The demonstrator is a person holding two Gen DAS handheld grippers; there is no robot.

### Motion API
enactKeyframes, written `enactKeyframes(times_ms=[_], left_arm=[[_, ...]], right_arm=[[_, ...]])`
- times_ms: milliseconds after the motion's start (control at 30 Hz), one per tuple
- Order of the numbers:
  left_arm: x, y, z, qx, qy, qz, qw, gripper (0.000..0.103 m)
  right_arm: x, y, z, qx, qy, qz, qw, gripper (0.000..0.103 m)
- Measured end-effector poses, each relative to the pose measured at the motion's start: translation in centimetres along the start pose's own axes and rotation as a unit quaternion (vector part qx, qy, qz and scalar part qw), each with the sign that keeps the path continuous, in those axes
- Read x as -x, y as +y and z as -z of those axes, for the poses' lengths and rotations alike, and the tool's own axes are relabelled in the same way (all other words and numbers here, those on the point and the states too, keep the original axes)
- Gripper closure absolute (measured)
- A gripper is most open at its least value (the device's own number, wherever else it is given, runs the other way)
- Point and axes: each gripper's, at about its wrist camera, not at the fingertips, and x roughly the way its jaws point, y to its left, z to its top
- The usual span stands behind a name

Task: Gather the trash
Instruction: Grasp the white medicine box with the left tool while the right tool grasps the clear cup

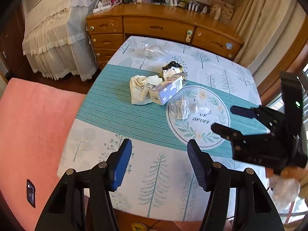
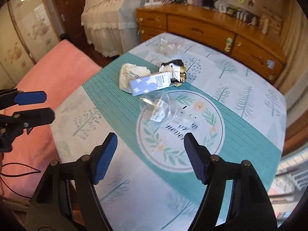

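Trash lies mid-table: a crumpled cream paper bag (image 1: 141, 89) (image 2: 130, 73), a small blue-and-white carton (image 1: 166, 92) (image 2: 149, 83), a black-and-gold wrapper (image 1: 173, 69) (image 2: 174, 71), a clear plastic wrapper with a label (image 1: 182, 105) (image 2: 160, 109) on the round printed motif, and a clear bag (image 1: 152, 49) (image 2: 169, 46) at the far side. My left gripper (image 1: 159, 163) (image 2: 36, 105) is open and empty above the near table edge. My right gripper (image 2: 151, 156) (image 1: 225, 118) is open and empty, hovering just short of the clear wrapper.
The table (image 1: 107, 111) wears a tree-print cloth with a teal striped band. A pink chair (image 1: 28, 127) stands at its left. A wooden dresser (image 1: 157, 25) runs behind it, and a lace-covered piece of furniture (image 1: 57, 38) is at the back left.
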Motion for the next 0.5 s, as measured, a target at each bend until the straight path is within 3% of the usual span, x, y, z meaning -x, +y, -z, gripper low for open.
enactKeyframes(times_ms=[233, 500], left_arm=[[-4.7, -0.2, -2.4, 0.013, 0.034, -0.025, 0.9991, 0.042], [-7.5, 0.7, -4.8, 0.017, 0.050, -0.033, 0.9981, 0.042]], right_arm=[[-8.7, -3.9, -4.6, 0.040, 0.060, -0.056, 0.996, 0.034], [-14.0, -3.0, -7.0, 0.108, 0.105, -0.121, 0.981, 0.034]])
